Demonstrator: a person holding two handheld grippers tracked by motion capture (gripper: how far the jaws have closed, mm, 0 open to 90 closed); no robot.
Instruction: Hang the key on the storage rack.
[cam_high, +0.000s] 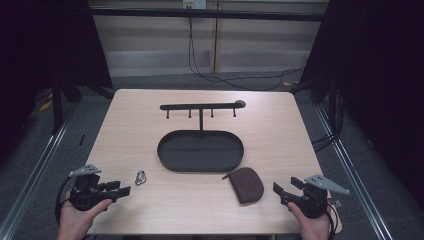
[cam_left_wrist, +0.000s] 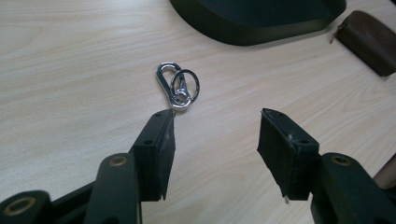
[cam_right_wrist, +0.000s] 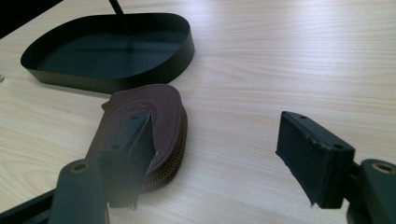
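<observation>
Silver carabiner keyring (cam_left_wrist: 176, 87): lying on light wooden table (cam_high: 270, 125), just ahead of left gripper (cam_left_wrist: 215, 140).
Brown zipped leather pouch (cam_right_wrist: 144, 126): beside black oval metal tray (cam_right_wrist: 112, 51).
Jaws: both grippers seen spread apart, nothing held; right gripper (cam_right_wrist: 224, 154) near pouch.

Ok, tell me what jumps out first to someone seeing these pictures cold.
The black oval tray with its hook rack standing behind it dominates the middle of the table. Nearer the person lie a brown zip pouch right of the tray and a small silver keyring clip to its left. An open left gripper and right gripper each face one of them.
</observation>
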